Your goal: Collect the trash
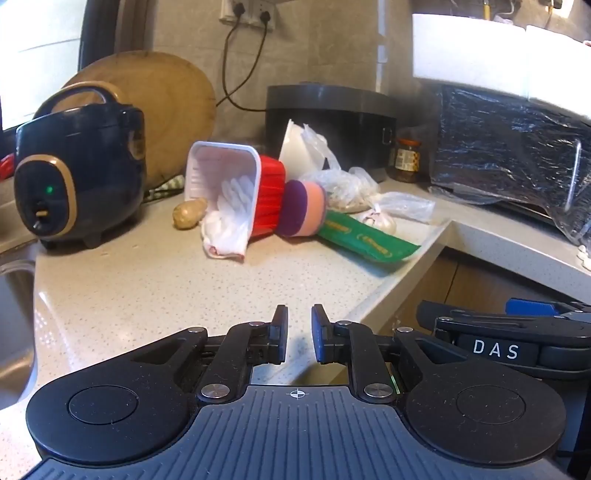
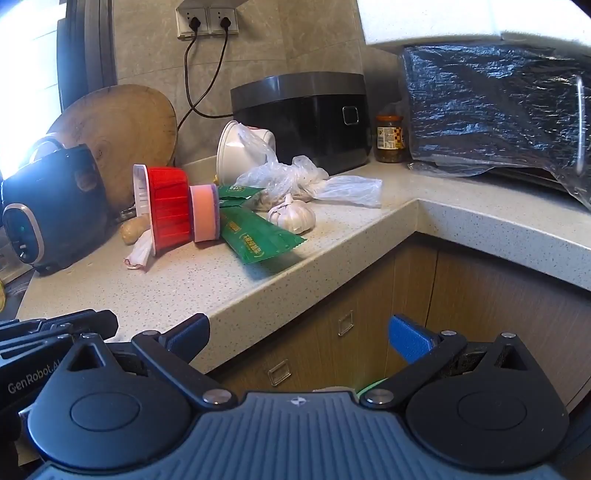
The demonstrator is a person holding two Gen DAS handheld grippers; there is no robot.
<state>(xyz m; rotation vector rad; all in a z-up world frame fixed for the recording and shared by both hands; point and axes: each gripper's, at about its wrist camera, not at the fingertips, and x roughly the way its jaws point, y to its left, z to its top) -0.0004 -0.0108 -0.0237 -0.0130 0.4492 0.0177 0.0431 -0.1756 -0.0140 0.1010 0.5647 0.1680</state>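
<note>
Counter: I work over a speckled grey stone countertop (image 2: 207, 280) that turns a corner at 3 o'clock; wood-fronted cabinet doors (image 2: 347, 332) stand below its edge.
Wall: grey tiles, with two black plugs in a white double socket (image 2: 207, 22) at 12 o'clock.
Appliances: a dark blue rice cooker with gold trim (image 1: 74, 173) at 10 o'clock, a round wooden chopping board (image 1: 155, 107) leaning behind it, a black box-shaped cooker (image 2: 306, 118) at 12 o'clock, and an oven wrapped in dark plastic film (image 2: 495, 107) at 2 o'clock.
Trash: a red plastic tub with white lining (image 1: 236, 188) lies on its side at 12 o'clock, mouth toward 9 o'clock, with crumpled white tissue (image 1: 225, 232) spilling out.
Trash, adjacent: a pink-and-purple round lid (image 2: 205, 214) touches the tub's base; a flat green printed wrapper (image 2: 258, 236) lies just beside it, near the counter edge.
Nearby: a garlic bulb (image 2: 291, 216), clear plastic bags (image 2: 295, 181), a white bowl (image 2: 236, 151), a small potato (image 1: 190, 212), a glass jar (image 2: 388, 138).
Left gripper (image 1: 299, 334): jaws narrow, nothing between them, above bare counter.
Right gripper (image 2: 299, 338): jaws wide, empty, off the counter edge.
Unclear: the bags' contents; the sink at 9 o'clock is cut off.
</note>
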